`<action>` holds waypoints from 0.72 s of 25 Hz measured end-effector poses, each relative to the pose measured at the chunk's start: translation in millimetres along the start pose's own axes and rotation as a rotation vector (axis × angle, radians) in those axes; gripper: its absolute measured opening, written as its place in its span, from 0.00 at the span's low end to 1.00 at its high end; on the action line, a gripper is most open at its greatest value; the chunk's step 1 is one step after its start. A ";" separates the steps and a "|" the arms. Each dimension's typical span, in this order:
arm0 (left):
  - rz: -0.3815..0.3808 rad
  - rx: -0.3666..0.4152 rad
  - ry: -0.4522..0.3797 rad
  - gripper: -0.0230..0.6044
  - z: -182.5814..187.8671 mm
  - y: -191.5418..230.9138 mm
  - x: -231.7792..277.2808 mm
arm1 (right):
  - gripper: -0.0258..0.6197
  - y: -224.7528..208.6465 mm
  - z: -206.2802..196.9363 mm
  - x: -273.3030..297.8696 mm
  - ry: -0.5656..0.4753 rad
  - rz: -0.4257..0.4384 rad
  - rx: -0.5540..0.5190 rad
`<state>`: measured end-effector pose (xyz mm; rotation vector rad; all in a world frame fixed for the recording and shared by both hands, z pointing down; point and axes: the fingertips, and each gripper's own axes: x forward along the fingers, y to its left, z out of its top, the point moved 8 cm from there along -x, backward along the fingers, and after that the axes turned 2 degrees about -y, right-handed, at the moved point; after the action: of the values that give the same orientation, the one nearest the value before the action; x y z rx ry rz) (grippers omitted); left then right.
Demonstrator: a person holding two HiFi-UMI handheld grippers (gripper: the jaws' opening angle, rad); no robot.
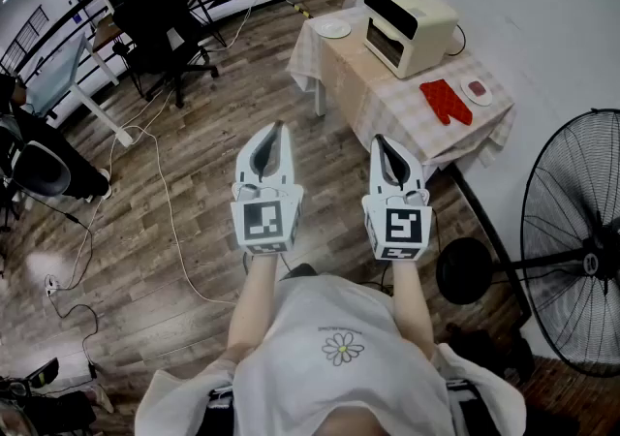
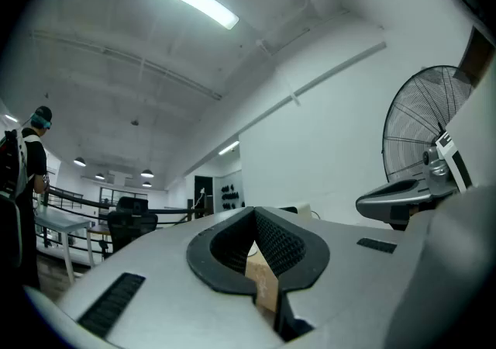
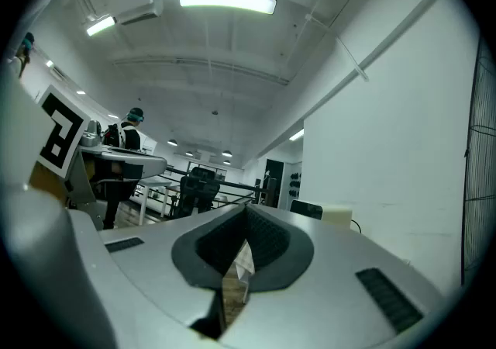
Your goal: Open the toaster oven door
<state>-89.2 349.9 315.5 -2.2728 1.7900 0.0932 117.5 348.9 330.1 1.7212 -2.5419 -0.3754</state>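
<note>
A cream toaster oven (image 1: 407,27) with a dark glass door that is closed stands on a small table with a checked cloth (image 1: 383,100) by the white wall. My left gripper (image 1: 275,127) and right gripper (image 1: 379,140) are held side by side over the wooden floor, well short of the table, both shut and empty. In the left gripper view the jaws (image 2: 256,219) meet at the tips, and the oven top (image 2: 298,209) peeks just beyond them. The right gripper view shows shut jaws (image 3: 246,212) with the oven (image 3: 324,213) to their right.
On the table lie a red oven mitt (image 1: 446,101), a white plate (image 1: 332,29) and a small dish (image 1: 476,90). A black standing fan (image 1: 573,240) is at the right. Office chairs (image 1: 160,13), desks and floor cables (image 1: 165,221) fill the left side.
</note>
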 end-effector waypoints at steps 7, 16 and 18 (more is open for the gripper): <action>-0.006 0.012 0.007 0.06 0.1 -2.4 0.1 | 0.05 -2.4 -4.9 -0.4 0.010 0.007 0.002; 0.007 -0.004 0.027 0.06 -7.1 2.6 -0.2 | 0.05 -0.7 -15.0 -2.1 0.016 0.043 0.066; 0.009 -0.005 0.031 0.06 -7.8 2.1 0.6 | 0.05 -0.8 -16.8 -1.2 0.028 0.053 0.056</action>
<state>-91.8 347.1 322.6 -2.2816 1.8177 0.0641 121.5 346.8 346.3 1.6606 -2.5969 -0.2777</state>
